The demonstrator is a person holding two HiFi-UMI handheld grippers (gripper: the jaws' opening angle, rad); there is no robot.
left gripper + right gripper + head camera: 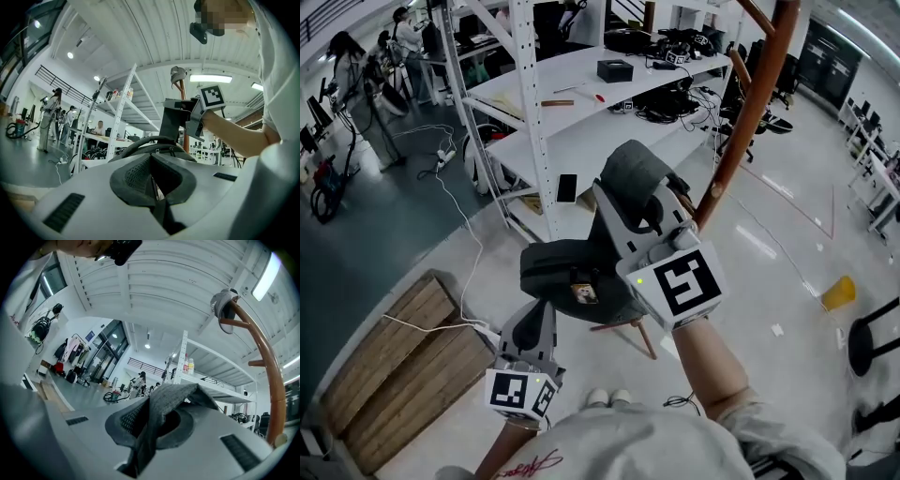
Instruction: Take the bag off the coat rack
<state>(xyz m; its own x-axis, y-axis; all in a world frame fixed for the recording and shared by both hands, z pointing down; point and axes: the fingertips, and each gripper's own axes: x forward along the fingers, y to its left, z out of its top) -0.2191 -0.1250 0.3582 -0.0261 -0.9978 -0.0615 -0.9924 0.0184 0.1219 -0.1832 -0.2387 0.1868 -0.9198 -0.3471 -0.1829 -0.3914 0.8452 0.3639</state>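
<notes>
A dark grey bag [567, 267] hangs in the air just left of the brown coat rack pole [750, 122]. My right gripper [628, 202] is raised beside the pole and shut on the bag's grey strap [633, 173]. In the right gripper view the strap [173, 399] is pinched between the pads and folds over them. My left gripper [536, 314] meets the bag's lower left corner. Its jaws stand together with dark material in the seam, and the bag [154, 150] rises right behind them. A grey cap [222, 303] hangs on the rack's top hook.
White metal shelving [581, 84] with cables and boxes stands behind the rack. A wooden pallet [403, 366] and a white floor cable [459, 216] lie at the left. A black stool [872, 342] and a yellow object [837, 292] are at the right. People [342, 56] stand far left.
</notes>
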